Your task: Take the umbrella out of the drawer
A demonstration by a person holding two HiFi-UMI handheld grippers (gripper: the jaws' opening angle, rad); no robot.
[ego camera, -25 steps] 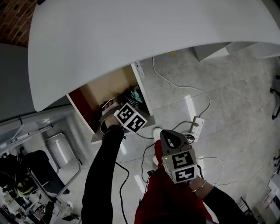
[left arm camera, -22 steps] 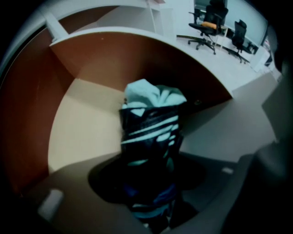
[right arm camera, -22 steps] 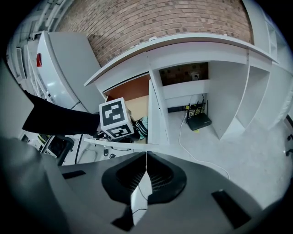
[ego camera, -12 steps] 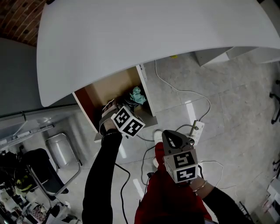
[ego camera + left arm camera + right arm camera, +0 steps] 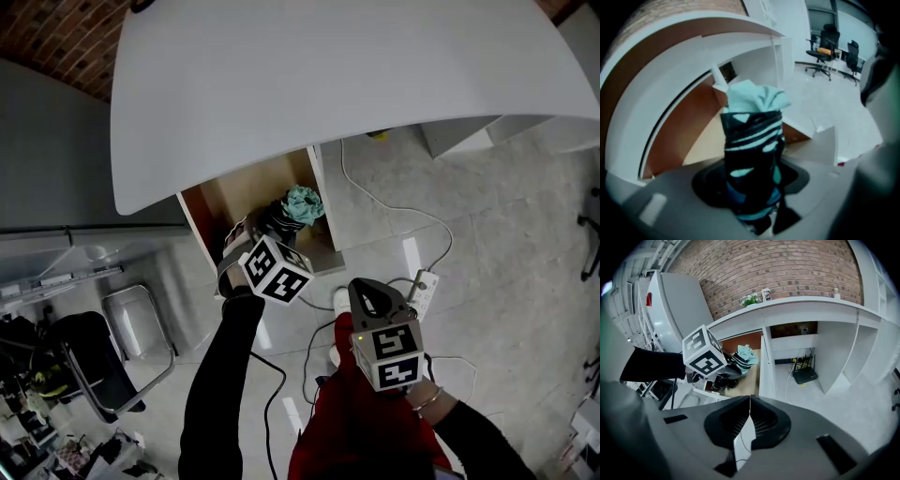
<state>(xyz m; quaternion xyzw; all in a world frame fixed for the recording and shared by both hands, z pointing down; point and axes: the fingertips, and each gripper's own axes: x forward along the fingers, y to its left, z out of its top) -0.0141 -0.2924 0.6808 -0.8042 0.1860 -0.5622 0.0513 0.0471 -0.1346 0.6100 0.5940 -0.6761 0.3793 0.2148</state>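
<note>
Gripping the folded umbrella [image 5: 752,154], the left gripper [image 5: 258,230] has just been closing its jaws. They now stand fairly wide apart with the pads pressed on both sides of the bundle. The grip sits on the umbrella's dark lower part, close to the gripper's body. The right gripper [image 5: 750,401] holds nothing; its jaws are drawn together, tip against tip, and it hangs well apart from the umbrella on the near right. The umbrella is a short, thick roll of black fabric with pale teal and white stripes and patches. Loose plain teal cloth bunches at its free end. In the left gripper view its long axis runs straight out along the jaws, teal end farthest from the gripper. In the head view the roll points toward the far right, teal end leading, over the near right part of the open drawer [image 5: 234,192]. That drawer has a wooden floor and projects from beneath the white curved desk top [image 5: 328,84]. Contact between umbrella and drawer cannot be determined.
</note>
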